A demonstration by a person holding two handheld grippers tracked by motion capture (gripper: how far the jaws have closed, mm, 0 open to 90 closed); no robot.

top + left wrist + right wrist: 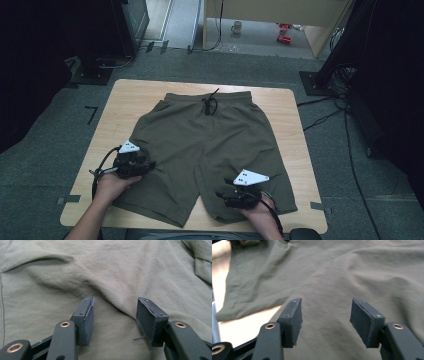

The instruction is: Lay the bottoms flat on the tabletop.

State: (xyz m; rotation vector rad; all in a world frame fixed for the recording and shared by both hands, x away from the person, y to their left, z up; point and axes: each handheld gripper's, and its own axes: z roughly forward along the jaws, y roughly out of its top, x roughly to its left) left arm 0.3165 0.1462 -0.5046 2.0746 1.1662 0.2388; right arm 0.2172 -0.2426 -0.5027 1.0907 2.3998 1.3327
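Observation:
Olive-green shorts [200, 145] lie spread flat on the wooden table [130, 95], with the waistband and its dark drawstring [210, 104] at the far side. At the outer edge of the left leg, my left gripper [149, 165] rests on the cloth. Its jaws stand open in the left gripper view [116, 301], and a low fold of the shorts [112, 272] runs between them. My right gripper [223, 196] sits low on the right leg near the hem. Its jaws are also open [327, 302] over smooth fabric [352, 270], with nothing pinched.
The table's near edge [150, 225] lies just below both hands. Bare wood [242, 325] shows beside the hem in the right gripper view. Cables [330, 115] trail on the carpet at right, beside a black stand [320, 80]. A desk with a mug [236, 27] stands far behind.

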